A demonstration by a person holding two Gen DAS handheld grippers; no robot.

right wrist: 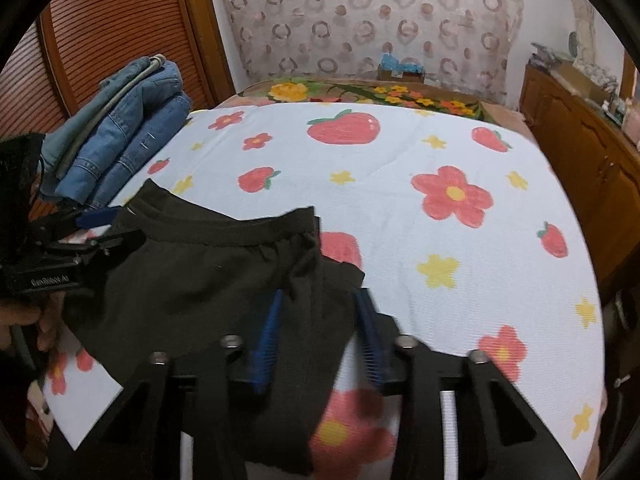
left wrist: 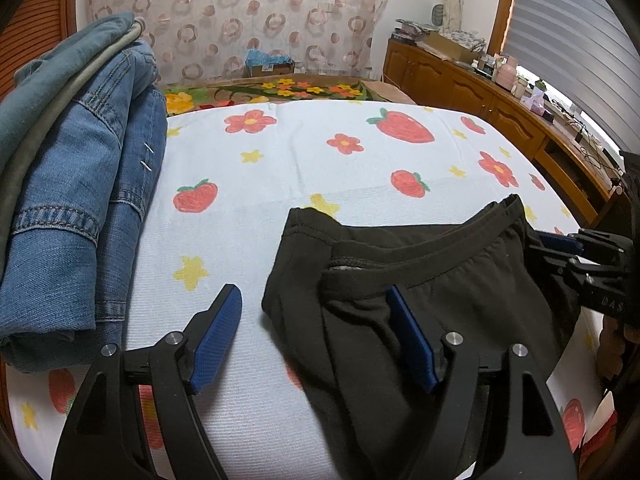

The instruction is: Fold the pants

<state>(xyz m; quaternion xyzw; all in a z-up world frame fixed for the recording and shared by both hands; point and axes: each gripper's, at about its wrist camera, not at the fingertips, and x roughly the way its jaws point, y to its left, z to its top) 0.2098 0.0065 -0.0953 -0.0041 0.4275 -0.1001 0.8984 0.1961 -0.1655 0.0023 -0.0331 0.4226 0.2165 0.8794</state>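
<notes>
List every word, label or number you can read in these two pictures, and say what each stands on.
"GenRobot.AI", blurred: on the left gripper body.
"DAS", cut off: on the right gripper body.
Boxes on the wooden cabinet: print too small to read.
Black pants: no visible label.

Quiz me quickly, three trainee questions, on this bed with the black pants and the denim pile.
1. True or false: the left gripper is clamped shut on the black knit pants.
2. In the left wrist view, the folded blue denim pile lies: A left of the pants, B on them, C right of them.
3. Fill in: the white bedsheet is printed with flowers, stars and ____.
Key: 1 false; 2 A; 3 strawberries.
</notes>
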